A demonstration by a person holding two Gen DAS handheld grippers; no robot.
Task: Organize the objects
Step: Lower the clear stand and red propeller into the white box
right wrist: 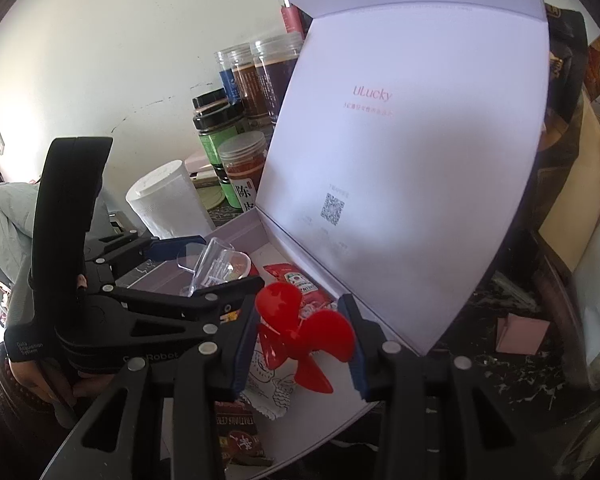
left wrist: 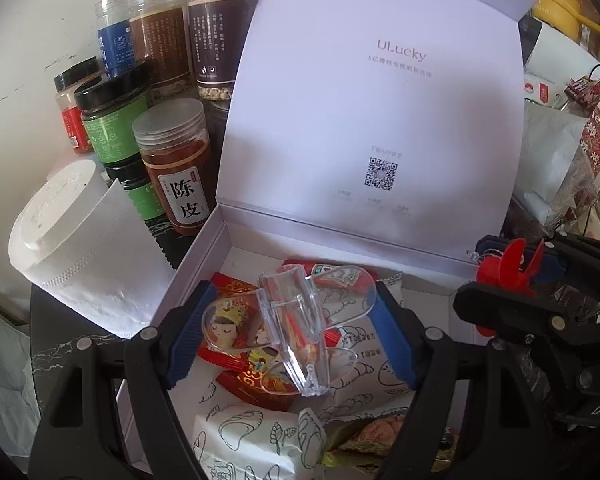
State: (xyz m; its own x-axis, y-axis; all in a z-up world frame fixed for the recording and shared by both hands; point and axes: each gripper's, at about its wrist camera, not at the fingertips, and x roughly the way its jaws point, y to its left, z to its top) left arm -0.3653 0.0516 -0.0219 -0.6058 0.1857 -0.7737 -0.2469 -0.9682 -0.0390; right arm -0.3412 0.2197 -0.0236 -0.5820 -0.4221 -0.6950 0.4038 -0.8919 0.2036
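Note:
A white box (left wrist: 204,264) with its lid (left wrist: 372,120) standing open holds snack packets (left wrist: 240,436) and red packets. My left gripper (left wrist: 292,328) is shut on a clear plastic propeller (left wrist: 296,328) and holds it over the box. My right gripper (right wrist: 306,336) is shut on a red plastic propeller (right wrist: 304,332) above the box's right part (right wrist: 328,412). The right gripper with the red propeller also shows in the left wrist view (left wrist: 512,268), at the box's right edge. The left gripper with the clear propeller shows in the right wrist view (right wrist: 212,264).
Several jars (left wrist: 176,164) stand left of the lid against the wall. A paper towel roll (left wrist: 76,240) lies left of the box. Bags and clutter (left wrist: 572,152) crowd the right side. A small pink box (right wrist: 520,334) lies on the dark table at right.

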